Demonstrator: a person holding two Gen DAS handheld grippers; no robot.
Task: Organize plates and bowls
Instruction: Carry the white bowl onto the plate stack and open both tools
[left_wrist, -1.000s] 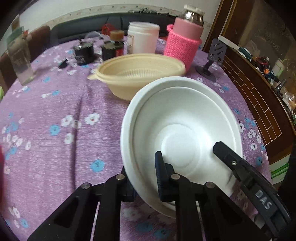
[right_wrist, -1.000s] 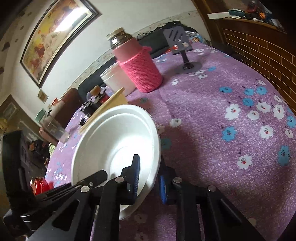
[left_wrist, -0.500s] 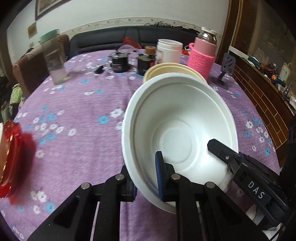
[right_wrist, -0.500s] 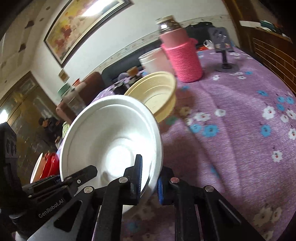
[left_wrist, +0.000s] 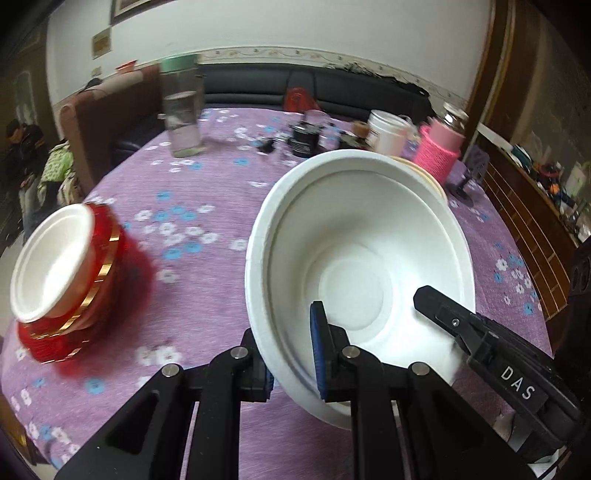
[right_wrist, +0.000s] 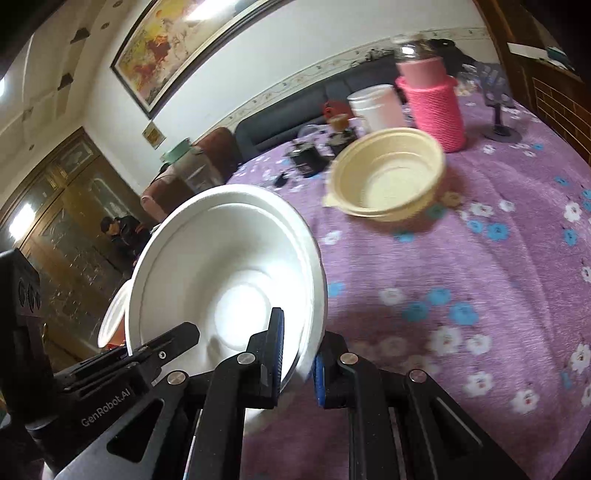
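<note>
Both claws carry one white foam bowl (left_wrist: 362, 266) off the table (left_wrist: 207, 206), tilted w/ its open side toward the cameras. Left claw (left_wrist: 291, 354) is clenched on the near-left rim, one pad inside, one outside; right claw (right_wrist: 297, 354) clenched on the opposite rim the same way. In the left view the right claw's finger (left_wrist: 454, 321) shows inside the bowl wall.

Likely target: the red-and-gold bowl stack (left_wrist: 70, 291) at the table's left edge, which already has a white foam bowl (left_wrist: 51, 262) nested on top. The beige plastic bowl (right_wrist: 388, 173) sits well apart, near the pink knit-sleeved bottle (right_wrist: 432, 107).

To do it well, IMO:
- Keep both hands moving together; foam rim is thin, so uneven pull could crack or bend it.
- Level the bowl before lowering, centre it over the nested one.
- The stack looks tilted, near the edge, so set down gently, no sideways shove.
- Let go only once the bowl seats; release one side, then the other.
</note>
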